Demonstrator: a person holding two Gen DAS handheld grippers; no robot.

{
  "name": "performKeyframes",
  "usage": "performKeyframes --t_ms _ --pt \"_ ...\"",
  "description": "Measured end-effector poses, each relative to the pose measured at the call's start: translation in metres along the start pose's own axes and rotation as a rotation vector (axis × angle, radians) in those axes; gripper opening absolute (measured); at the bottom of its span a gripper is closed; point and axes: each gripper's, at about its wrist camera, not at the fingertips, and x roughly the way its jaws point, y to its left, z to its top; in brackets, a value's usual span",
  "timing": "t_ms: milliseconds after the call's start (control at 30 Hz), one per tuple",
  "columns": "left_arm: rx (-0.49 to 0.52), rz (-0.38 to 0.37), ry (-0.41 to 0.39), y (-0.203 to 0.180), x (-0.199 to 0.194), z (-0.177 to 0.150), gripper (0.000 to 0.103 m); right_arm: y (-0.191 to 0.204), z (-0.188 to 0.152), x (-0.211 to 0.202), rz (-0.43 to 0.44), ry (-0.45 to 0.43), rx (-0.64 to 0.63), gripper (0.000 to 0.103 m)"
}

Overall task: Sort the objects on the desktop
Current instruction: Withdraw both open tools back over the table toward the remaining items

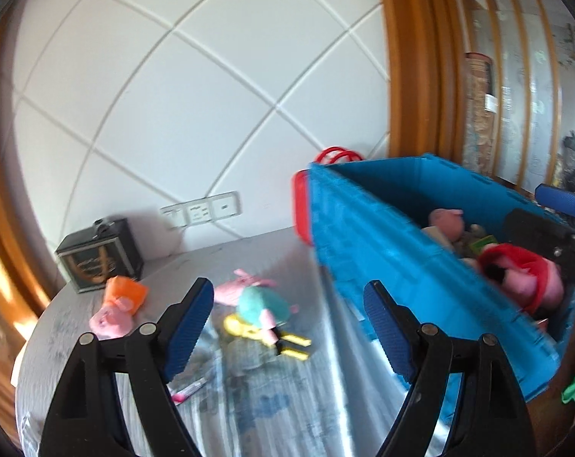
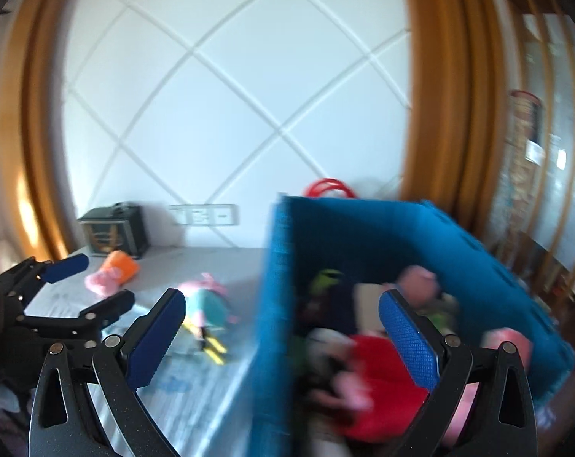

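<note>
On the far left of the bench (image 1: 295,400) sat a dark box (image 1: 99,253), with an orange-dressed pig plush (image 1: 118,306) just near of it. Your left gripper (image 1: 289,323) stood wide apart, empty, over a teal-dressed pig plush (image 1: 262,308). Right of that lay the blue crate (image 1: 378,259), full of plush toys, where your right gripper (image 2: 283,337) hung spread open, holding nothing.

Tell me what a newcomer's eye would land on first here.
The blue bin on the right, with plush toys piled inside, a red-dressed pig on top. Left of it, on the grey table, lie a teal-dressed pig and an orange-dressed pig. Both grippers are open and empty.
</note>
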Motion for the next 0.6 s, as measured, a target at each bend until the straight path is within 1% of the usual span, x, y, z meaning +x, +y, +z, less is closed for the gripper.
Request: performKeyframes --t_ms 167,300,400,500,600 --pt "-0.073 0.106 0.060 0.075 0.008 -0.027 0.081 0.063 0.004 0.027 0.110 0.033 -0.053 0.103" --pt "-0.116 0.192 0.130 0.129 0.020 -0.054 0.081 0.109 -0.003 0.062 0.184 0.091 -0.072 0.103" --pt "-0.158 0.231 0.192 0.164 0.032 -0.078 0.081 0.136 -0.017 0.095 0.222 0.163 -0.076 0.103" --pt "-0.204 0.264 0.271 0.198 0.050 -0.106 0.081 0.156 -0.037 0.135 0.265 0.259 -0.070 0.103" --pt "-0.236 0.285 0.348 0.221 0.070 -0.133 0.081 0.176 -0.061 0.176 0.288 0.365 -0.056 0.103"
